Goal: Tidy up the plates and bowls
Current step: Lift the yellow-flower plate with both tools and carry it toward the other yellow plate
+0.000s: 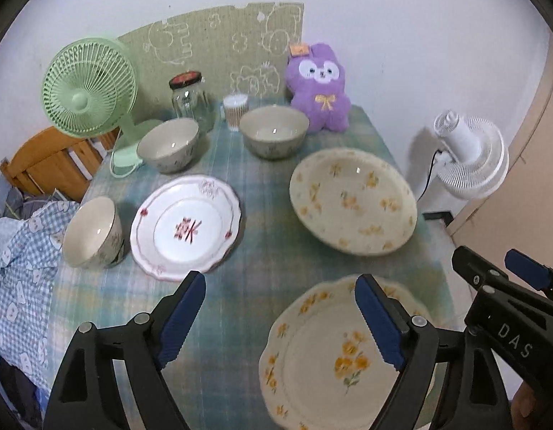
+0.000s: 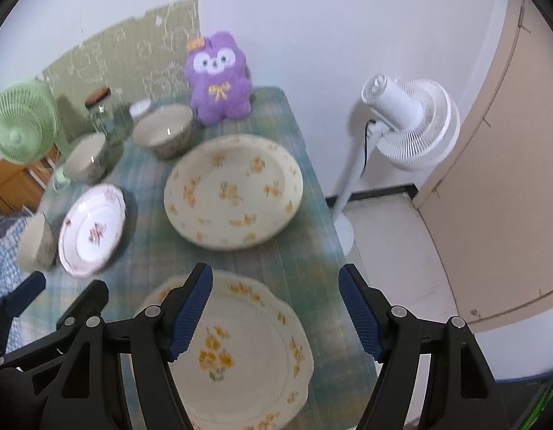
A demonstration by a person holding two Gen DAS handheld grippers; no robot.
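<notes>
A scalloped plate with yellow flowers point(image 1: 312, 358) point(image 2: 240, 358) lies at the table's near edge. Behind it sits a deep yellow-flowered plate point(image 1: 351, 200) point(image 2: 233, 190), and to the left a white plate with a pink pattern point(image 1: 185, 222) point(image 2: 92, 229). Three grey-beige bowls stand upright: one at the left edge point(image 1: 92, 231), one by the green fan point(image 1: 169, 145), one by the plush point(image 1: 274, 130). My left gripper point(image 1: 279, 281) hangs open above the cloth, left of the scalloped plate. My right gripper point(image 2: 276, 272) hangs open over that plate. Neither holds anything.
At the back stand a green desk fan point(image 1: 88, 89), a glass jar point(image 1: 188, 102), a small cup point(image 1: 235, 111) and a purple plush point(image 1: 321, 89). A white floor fan point(image 1: 470, 157) stands right of the table; a wooden chair point(image 1: 51, 161) and checked cloth point(image 1: 18, 268) are left.
</notes>
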